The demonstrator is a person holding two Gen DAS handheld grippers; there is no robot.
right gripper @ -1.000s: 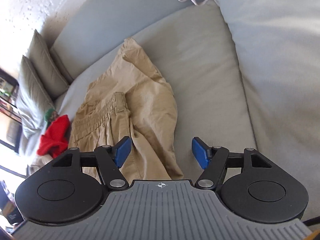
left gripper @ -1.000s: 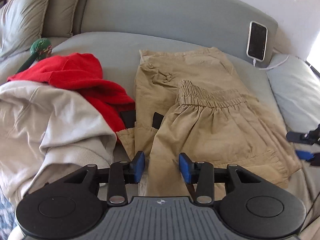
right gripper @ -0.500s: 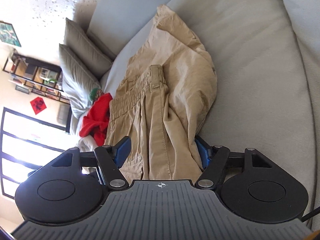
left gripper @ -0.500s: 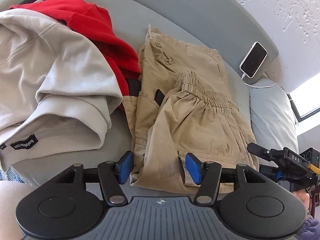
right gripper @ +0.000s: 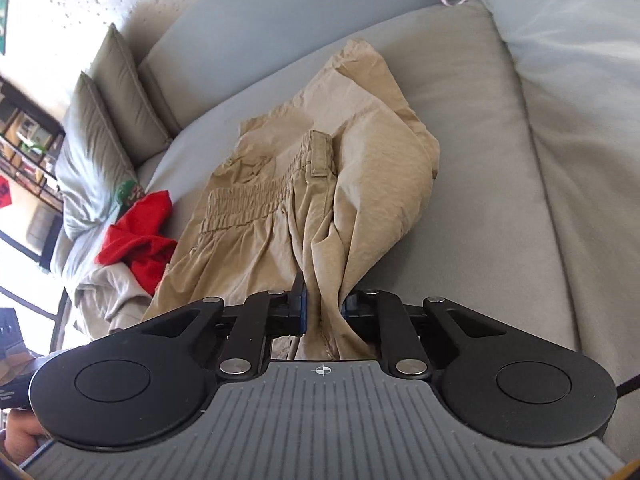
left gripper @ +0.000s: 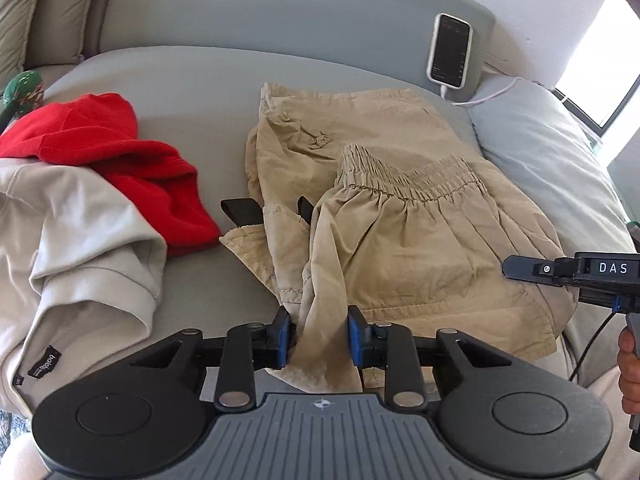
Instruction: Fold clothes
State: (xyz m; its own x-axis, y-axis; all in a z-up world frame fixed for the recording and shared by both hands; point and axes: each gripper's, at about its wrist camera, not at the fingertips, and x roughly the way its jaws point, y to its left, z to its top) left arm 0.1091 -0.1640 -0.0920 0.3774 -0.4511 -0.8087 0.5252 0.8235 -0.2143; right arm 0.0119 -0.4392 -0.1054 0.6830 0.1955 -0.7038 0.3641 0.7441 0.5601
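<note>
Khaki trousers (left gripper: 400,240) with an elastic waistband lie folded over on the grey sofa seat (left gripper: 180,80). My left gripper (left gripper: 319,334) is at their near edge, left of centre. Its jaws are closing and the blue pads (left gripper: 283,338) pinch a gathered ridge of khaki fabric. In the right wrist view the same trousers (right gripper: 280,220) stretch away from my right gripper (right gripper: 323,312). Its jaws are closing too, and they squeeze a bunched fold at the trousers' right near edge.
A red garment (left gripper: 132,160) and a beige sweatshirt (left gripper: 72,240) are heaped left of the trousers. A phone (left gripper: 449,50) on a cable leans on the backrest. A pale cushion (left gripper: 540,152) lies to the right, and grey pillows (right gripper: 100,120) at the far end. A person's hand (left gripper: 630,364) shows at the right edge.
Both grippers stood open at the trousers' near edge and have now closed on the fabric, which bunches up between the pads. The left view has swung back toward the backrest.
</note>
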